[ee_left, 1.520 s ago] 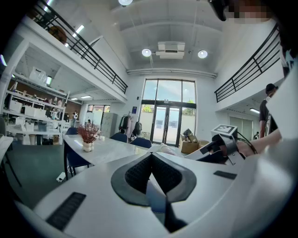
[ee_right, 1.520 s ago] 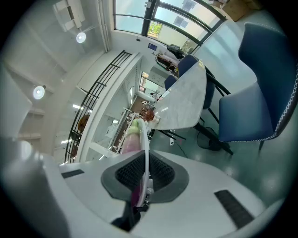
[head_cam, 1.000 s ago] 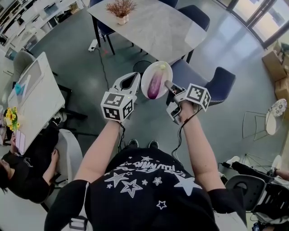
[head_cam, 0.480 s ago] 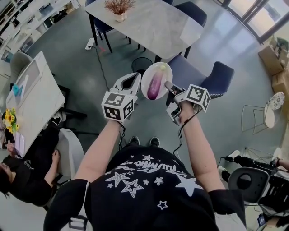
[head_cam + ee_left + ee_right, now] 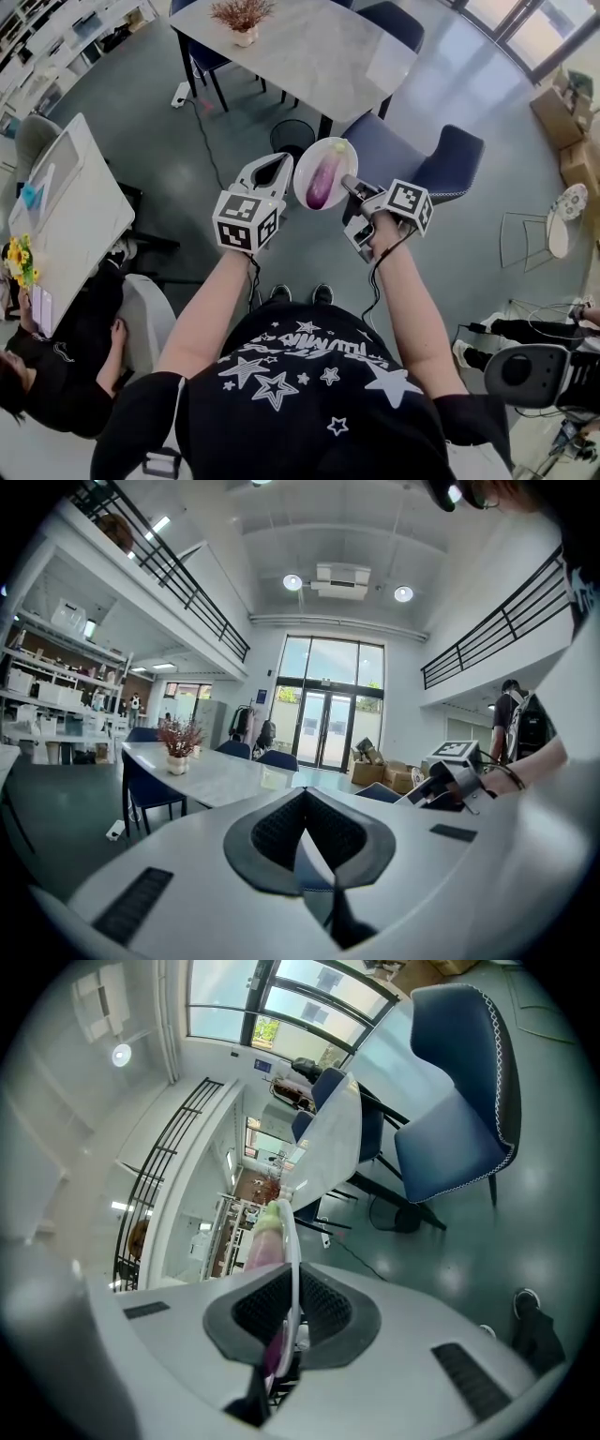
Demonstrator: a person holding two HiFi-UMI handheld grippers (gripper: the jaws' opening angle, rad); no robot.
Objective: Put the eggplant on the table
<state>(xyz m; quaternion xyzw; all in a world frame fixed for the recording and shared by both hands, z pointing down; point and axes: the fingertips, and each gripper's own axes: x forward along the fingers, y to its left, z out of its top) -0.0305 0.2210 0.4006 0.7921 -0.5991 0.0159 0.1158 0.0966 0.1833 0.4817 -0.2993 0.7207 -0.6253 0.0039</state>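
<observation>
I'm pinching the rim of the round white plate (image 5: 305, 176) in my right gripper (image 5: 349, 180). The purple eggplant (image 5: 322, 183) is lying on it, long axis toward 12 o'clock, where the grey marble table (image 5: 300, 52) is standing (well apart). My left gripper (image 5: 277, 164), pressed together and empty, is hovering at the plate's 9 o'clock.

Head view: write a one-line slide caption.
Right gripper clamps a plate carrying the eggplant, short of the table.
</observation>
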